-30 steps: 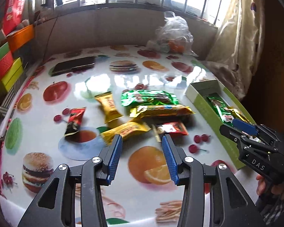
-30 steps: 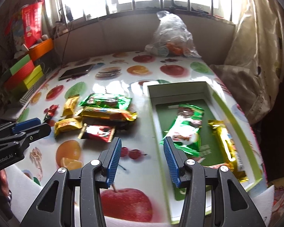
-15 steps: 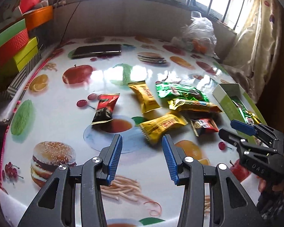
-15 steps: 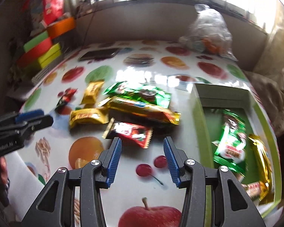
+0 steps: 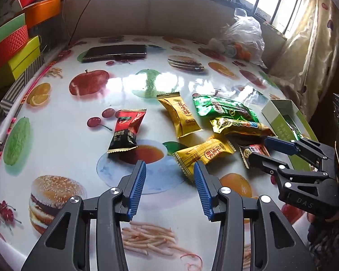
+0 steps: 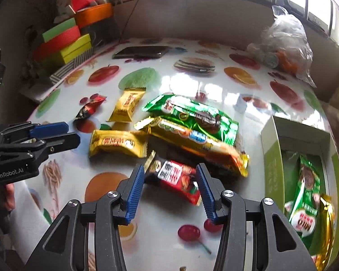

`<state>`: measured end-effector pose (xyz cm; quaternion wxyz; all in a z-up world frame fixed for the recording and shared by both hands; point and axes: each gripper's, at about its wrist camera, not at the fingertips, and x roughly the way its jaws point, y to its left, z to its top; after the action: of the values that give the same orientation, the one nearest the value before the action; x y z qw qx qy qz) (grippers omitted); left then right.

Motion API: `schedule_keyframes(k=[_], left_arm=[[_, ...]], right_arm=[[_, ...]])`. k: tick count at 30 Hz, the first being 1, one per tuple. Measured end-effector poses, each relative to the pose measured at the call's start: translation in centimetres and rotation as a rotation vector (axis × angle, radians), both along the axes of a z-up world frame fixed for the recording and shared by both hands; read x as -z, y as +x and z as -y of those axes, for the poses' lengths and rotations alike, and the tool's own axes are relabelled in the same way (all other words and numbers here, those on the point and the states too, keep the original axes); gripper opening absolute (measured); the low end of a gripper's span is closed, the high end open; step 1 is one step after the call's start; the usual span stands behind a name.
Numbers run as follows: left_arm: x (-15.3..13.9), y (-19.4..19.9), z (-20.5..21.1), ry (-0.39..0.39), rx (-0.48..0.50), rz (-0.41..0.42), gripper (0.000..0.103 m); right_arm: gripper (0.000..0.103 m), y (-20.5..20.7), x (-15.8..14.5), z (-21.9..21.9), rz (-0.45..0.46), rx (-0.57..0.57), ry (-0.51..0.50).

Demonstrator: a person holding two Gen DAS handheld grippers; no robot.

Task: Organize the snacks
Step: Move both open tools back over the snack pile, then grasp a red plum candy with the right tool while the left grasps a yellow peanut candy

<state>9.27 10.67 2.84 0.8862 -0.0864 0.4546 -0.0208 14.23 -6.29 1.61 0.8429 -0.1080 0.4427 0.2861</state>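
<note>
Several snack packets lie on the fruit-print tablecloth: a red-black packet [image 5: 126, 131], two yellow ones [image 5: 180, 113] [image 5: 203, 154], a green one [image 5: 223, 109], a long gold one [image 5: 239, 126] and a small red bar [image 6: 174, 176]. My left gripper [image 5: 169, 167] hangs open and empty above the printed teacup, with the lower yellow packet just beyond its right finger. My right gripper [image 6: 169, 169] hovers low over the red bar, which lies between its opening jaws; the pads do not press it. The green box [image 6: 271, 158] at the right holds a green packet [image 6: 305, 192] and a gold one [image 6: 326, 214].
A dark phone [image 5: 115, 53] lies at the back of the table. A plastic bag of goods [image 5: 241, 38] stands at the back right. Stacked coloured boxes [image 5: 11, 45] line the left edge, and a curtain hangs at the right. A person's hand holds each gripper.
The right gripper swung left from beside the green box to over the red bar, and its jaws widened slightly. The left gripper shifted left and lower, toward the yellow packet.
</note>
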Motion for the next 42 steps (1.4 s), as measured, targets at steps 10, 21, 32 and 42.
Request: schedule_keyframes(k=[10,21,32,42], left_arm=[[0.2,0.8,-0.1,-0.001,0.009,-0.004,0.045],[0.1,1.6,0.5,0.002,0.048,-0.002,0.045],[0.6,3.0,1.9,0.004,0.165,-0.016,0.045],[0.8,4.1,3.3,0.028,0.248,-0.024,0.046]], right_arm=[[0.05,0.7,0.6,-0.8,-0.065,-0.065,0.007],[0.05,-0.3,-0.1,-0.8,-0.019,-0.073,-0.058],[0.05,0.6,1.4,-0.9,-0.047,-0.042,-0.087],[0.025,0.3,1.2,0.0,-0.043,-0.001,-0.053]])
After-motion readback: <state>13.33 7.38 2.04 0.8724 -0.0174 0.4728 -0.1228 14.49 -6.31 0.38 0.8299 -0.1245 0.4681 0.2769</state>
